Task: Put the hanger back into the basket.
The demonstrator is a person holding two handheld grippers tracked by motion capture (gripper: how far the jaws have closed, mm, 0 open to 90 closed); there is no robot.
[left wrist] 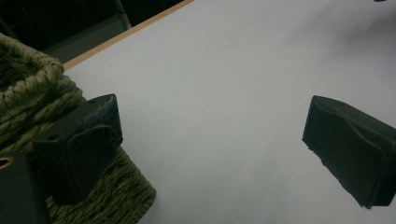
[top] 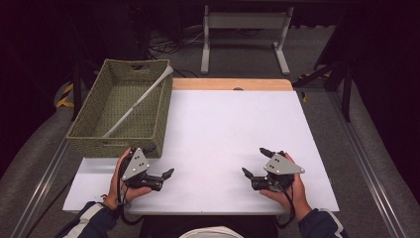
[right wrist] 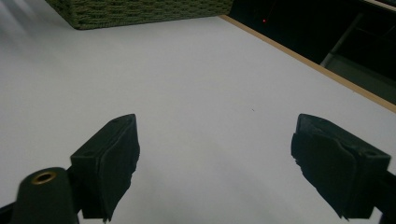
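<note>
The table (top: 223,129) is the largest thing, its top covered in white with a strip of bare wood showing along the far edge. On its far left corner stands a woven green basket (top: 91,141), rectangular, with a long pale stick (top: 136,104) lying slantwise inside it, one end near the front wall and the other resting up on the far right corner of the rim.

The left hand-held gripper (top: 163,177) lies low over the table's near left part, just in front of the basket's near right corner, held in the person's left hand (top: 121,186). In the left gripper view its jaws stand wide apart with only bare white table between them, and one jaw sits right against the basket's woven corner (left wrist: 28,102); whether they touch cannot be told.

The right hand-held gripper (top: 255,161) rests over the near right part of the table, held in the right hand (top: 292,191), well apart from the basket and the stick. Its jaws are spread wide, with bare table between them; in the right gripper view the basket (right wrist: 140,11) shows far off at the top.

No brand, label or writing can be read on anything.
</note>
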